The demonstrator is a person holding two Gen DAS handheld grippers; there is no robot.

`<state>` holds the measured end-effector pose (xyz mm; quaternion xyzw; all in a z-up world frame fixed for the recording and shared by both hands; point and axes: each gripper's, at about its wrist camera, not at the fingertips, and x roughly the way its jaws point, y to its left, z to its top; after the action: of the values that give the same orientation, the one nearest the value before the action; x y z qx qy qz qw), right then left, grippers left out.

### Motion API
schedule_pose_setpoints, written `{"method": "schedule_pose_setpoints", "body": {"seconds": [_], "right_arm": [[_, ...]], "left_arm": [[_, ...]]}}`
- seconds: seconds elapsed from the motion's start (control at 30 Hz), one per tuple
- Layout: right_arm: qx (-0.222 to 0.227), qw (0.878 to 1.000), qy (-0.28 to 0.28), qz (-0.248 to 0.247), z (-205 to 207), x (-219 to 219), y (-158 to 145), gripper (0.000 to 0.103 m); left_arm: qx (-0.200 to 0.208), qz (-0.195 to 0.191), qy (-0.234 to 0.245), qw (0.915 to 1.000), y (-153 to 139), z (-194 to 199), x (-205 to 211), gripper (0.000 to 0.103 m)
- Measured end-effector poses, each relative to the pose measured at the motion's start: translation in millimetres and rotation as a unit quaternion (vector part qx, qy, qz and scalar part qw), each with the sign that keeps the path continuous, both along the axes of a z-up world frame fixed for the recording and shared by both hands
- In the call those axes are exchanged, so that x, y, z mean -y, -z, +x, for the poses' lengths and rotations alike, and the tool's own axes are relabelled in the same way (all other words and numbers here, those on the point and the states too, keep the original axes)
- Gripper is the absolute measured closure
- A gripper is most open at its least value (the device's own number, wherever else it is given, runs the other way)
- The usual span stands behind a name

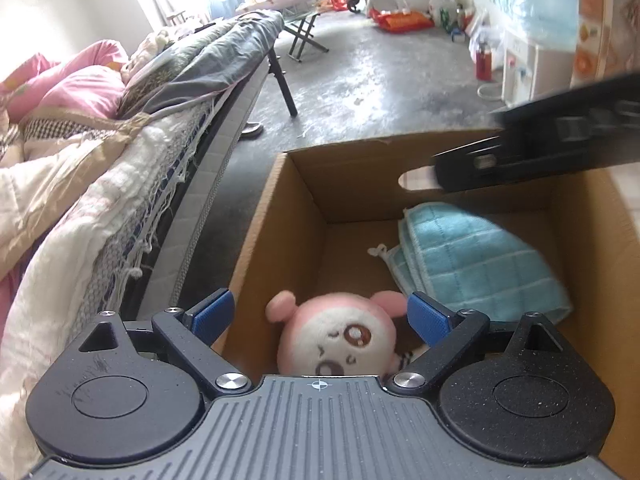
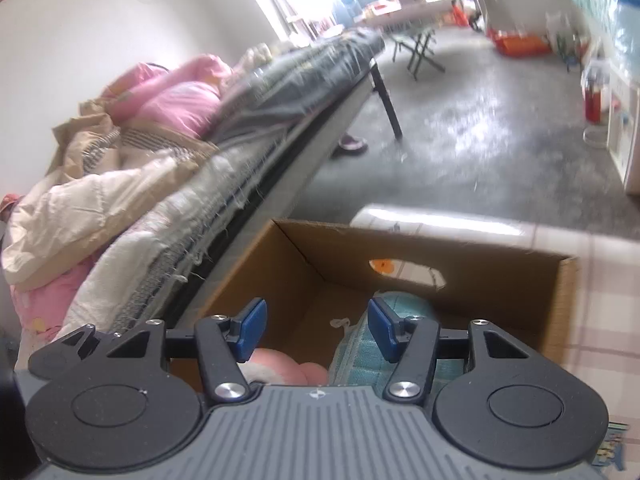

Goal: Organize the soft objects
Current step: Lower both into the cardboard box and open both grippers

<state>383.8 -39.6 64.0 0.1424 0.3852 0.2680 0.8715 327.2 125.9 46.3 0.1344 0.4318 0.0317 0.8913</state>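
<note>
An open cardboard box stands on the floor beside the bed. Inside lie a pink and white plush toy at the near end and a folded light-blue cloth on the right. My left gripper is open and empty above the plush. My right gripper is open and empty above the box; the blue cloth and the plush show below it. The right gripper's dark body crosses the left wrist view over the box's far right.
A bed piled with quilts and pink bedding runs along the left, close to the box. Grey concrete floor stretches beyond. A folding table, bags and a red bottle stand farther back.
</note>
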Motion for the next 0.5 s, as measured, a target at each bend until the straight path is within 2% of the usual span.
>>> {"method": "schedule_pose_setpoints", "body": {"seconds": [0.17,0.27,0.37,0.5], "right_arm": [[0.018,0.999,-0.012,0.034,-43.5,38.6,-31.1,0.047],[0.016,0.999,-0.039,0.027,-77.5,52.6,-43.3,0.055],[0.009,0.995,-0.093,-0.018,-115.9,43.4,-39.8,0.061],[0.000,0.981,-0.154,-0.116,-150.3,4.0,-11.8,0.078]], "left_arm": [[0.003,-0.043,-0.006,0.9990,-28.7,-32.7,-17.1,0.009],[0.000,-0.059,-0.003,0.9983,-44.9,-64.2,-26.6,0.009],[-0.007,-0.052,0.014,0.9985,-50.9,-100.9,-25.7,0.009],[-0.018,-0.034,0.032,0.9988,-41.2,-141.2,-19.3,0.010]]}}
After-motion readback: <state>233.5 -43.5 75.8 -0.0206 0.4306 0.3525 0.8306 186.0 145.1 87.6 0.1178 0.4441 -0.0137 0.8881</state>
